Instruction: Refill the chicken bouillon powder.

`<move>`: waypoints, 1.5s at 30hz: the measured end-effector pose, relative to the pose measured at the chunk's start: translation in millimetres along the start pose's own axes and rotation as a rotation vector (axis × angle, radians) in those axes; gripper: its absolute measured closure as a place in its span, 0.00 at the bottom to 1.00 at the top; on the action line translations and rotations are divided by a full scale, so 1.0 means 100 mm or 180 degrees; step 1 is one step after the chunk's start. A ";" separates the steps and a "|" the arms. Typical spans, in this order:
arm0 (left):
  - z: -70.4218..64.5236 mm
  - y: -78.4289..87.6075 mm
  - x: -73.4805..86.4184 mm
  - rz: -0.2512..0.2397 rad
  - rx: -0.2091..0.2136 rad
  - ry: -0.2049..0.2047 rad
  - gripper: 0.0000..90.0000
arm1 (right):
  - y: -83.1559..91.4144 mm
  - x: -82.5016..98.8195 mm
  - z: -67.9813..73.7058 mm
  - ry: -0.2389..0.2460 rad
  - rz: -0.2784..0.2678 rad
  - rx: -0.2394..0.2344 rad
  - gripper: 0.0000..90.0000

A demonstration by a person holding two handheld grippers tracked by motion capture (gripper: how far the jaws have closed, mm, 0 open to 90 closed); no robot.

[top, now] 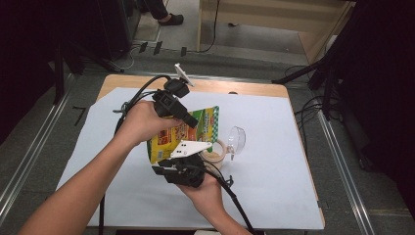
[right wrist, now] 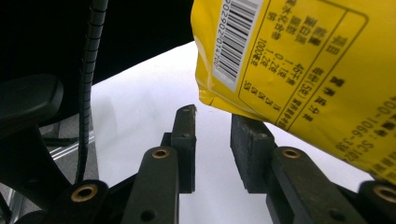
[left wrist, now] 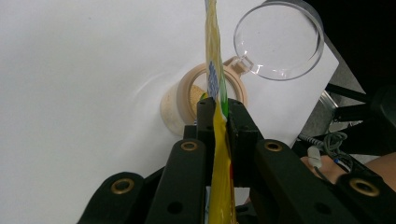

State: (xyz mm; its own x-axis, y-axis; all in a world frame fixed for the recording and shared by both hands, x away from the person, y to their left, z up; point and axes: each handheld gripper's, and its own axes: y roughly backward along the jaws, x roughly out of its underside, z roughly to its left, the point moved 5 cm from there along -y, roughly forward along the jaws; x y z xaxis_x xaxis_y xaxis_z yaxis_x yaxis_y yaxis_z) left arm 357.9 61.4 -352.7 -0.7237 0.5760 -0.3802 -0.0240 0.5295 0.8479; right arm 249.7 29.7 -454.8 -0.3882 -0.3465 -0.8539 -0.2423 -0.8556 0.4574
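Yellow snack bag [top: 182, 132] hangs pinched edge-on in my left hand-held gripper [left wrist: 219, 112], clamped tight right above the open beige jar [left wrist: 187, 100]. My right hand-held gripper [right wrist: 212, 128] sits just under the bag's bottom corner, pads parted with nothing between them. Jar's clear lid [left wrist: 279, 39] is flipped back, some filling already inside; I judge more pouring is left. White sheet covers the desk [top: 293, 147]; grey floor beyond, dark surroundings.
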 end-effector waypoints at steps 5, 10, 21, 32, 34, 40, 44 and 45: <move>0.00 0.00 0.00 0.0004 0.0001 0.0005 0.96 | 0.00 0.01 0.00 0.0011 0.0007 0.0022 0.81; 0.01 -0.01 0.00 0.0011 0.0014 0.0021 0.96 | 0.00 0.01 0.00 0.0015 -0.0012 0.0048 0.81; 0.00 -0.01 0.00 0.0022 0.0030 0.0019 0.96 | 0.01 0.00 -0.03 0.0026 -0.0036 0.0104 0.82; 0.00 -0.02 0.00 0.0021 0.0034 0.0033 0.96 | 0.01 0.01 -0.05 -0.0029 -0.0083 0.0117 0.79; 0.00 -0.02 0.00 0.0012 0.0032 0.0031 0.96 | 0.01 0.01 -0.05 -0.0032 -0.0085 0.0123 0.79; -0.02 -0.02 0.00 0.0044 0.0087 0.0053 0.97 | 0.01 0.01 -0.05 -0.0022 -0.0083 0.0121 0.79; -0.04 -0.02 0.00 0.0049 0.0108 0.0052 0.98 | 0.01 0.00 -0.05 -0.0006 -0.0091 0.0117 0.80; -0.04 -0.02 0.00 0.0052 0.0122 0.0053 0.99 | 0.01 0.00 -0.05 -0.0010 -0.0091 0.0110 0.79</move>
State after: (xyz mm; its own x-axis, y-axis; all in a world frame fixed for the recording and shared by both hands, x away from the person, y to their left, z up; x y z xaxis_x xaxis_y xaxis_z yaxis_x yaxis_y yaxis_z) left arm 354.9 58.2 -352.9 -0.7351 0.5746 -0.3598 0.0143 0.5438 0.8391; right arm 253.6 26.4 -455.8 -0.3836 -0.3207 -0.8660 -0.2840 -0.8514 0.4411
